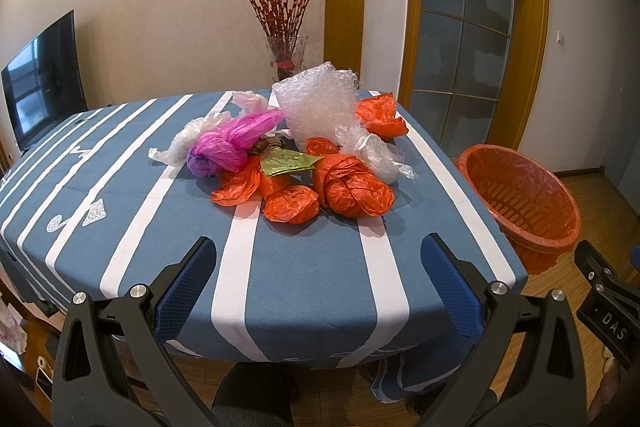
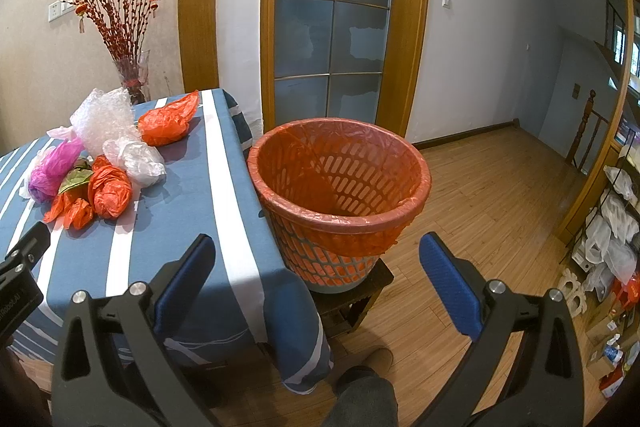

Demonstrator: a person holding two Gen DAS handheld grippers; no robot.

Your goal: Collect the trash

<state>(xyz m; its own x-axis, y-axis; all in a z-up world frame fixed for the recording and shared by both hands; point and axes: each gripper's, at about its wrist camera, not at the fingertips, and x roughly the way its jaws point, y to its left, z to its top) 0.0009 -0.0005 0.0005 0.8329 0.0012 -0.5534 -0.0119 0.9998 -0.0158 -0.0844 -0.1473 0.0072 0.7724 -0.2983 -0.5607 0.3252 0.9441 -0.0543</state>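
A heap of trash lies mid-table: crumpled orange bags [image 1: 352, 189] [image 2: 109, 190], a purple bag [image 1: 228, 143] [image 2: 54, 167], clear bags [image 1: 376, 153], bubble wrap [image 1: 318, 103] [image 2: 104, 117] and a green leaf [image 1: 288, 163]. A waste basket [image 1: 520, 195] [image 2: 340, 187] with an orange liner stands on a low stool right of the table, with nothing in it. My left gripper [image 1: 320, 263] is open and empty over the table's near edge, short of the heap. My right gripper [image 2: 316, 263] is open and empty, in front of the basket.
The table [image 1: 160, 211] has a blue and white striped cloth. A glass vase of red branches [image 1: 286, 55] stands behind it by the wall. A TV [image 1: 44, 79] is at far left. Wooden floor [image 2: 500, 195] spreads right of the basket; shelves of clutter [image 2: 616, 251] line the far right.
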